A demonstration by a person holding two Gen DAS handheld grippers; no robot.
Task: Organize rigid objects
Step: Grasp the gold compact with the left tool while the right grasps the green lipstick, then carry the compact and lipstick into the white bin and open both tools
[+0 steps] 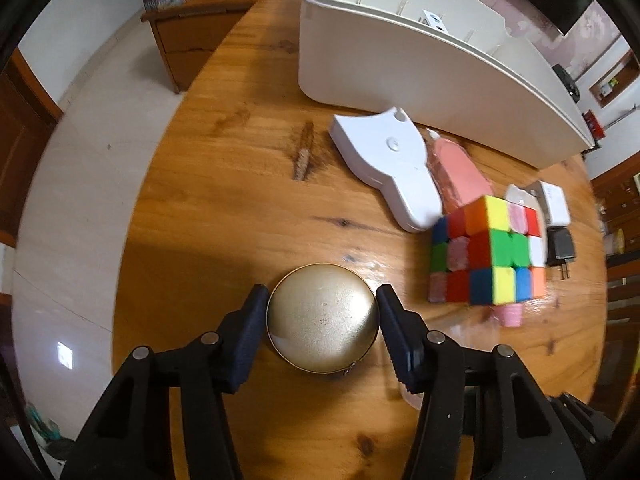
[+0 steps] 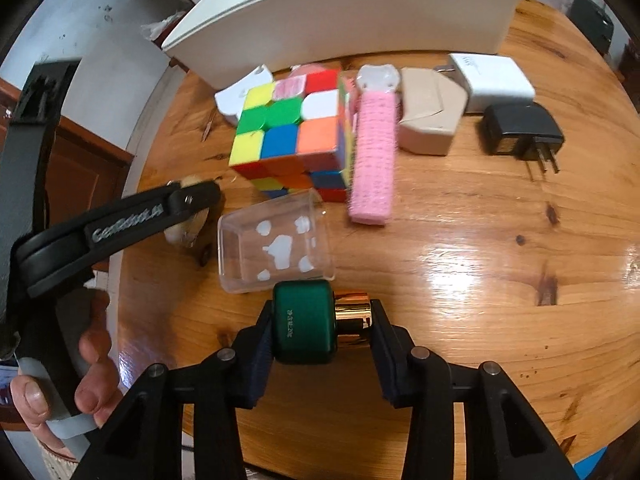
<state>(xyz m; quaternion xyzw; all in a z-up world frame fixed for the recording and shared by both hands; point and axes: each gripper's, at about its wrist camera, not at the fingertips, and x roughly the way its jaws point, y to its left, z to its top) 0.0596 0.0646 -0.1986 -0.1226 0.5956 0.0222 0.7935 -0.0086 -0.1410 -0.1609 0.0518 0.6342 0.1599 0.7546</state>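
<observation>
My left gripper is shut on a round gold tin, one finger on each side, just above the wooden table. My right gripper is shut on a green bottle with a gold cap, held sideways. A colourful puzzle cube sits right of the tin and also shows in the right wrist view. The large white bin stands at the far side of the table; it shows in the right wrist view too.
Near the cube lie a white plastic case, a pink hair roller, a clear plastic box, a beige box, a white charger and a black plug adapter. The left gripper's arm crosses at left.
</observation>
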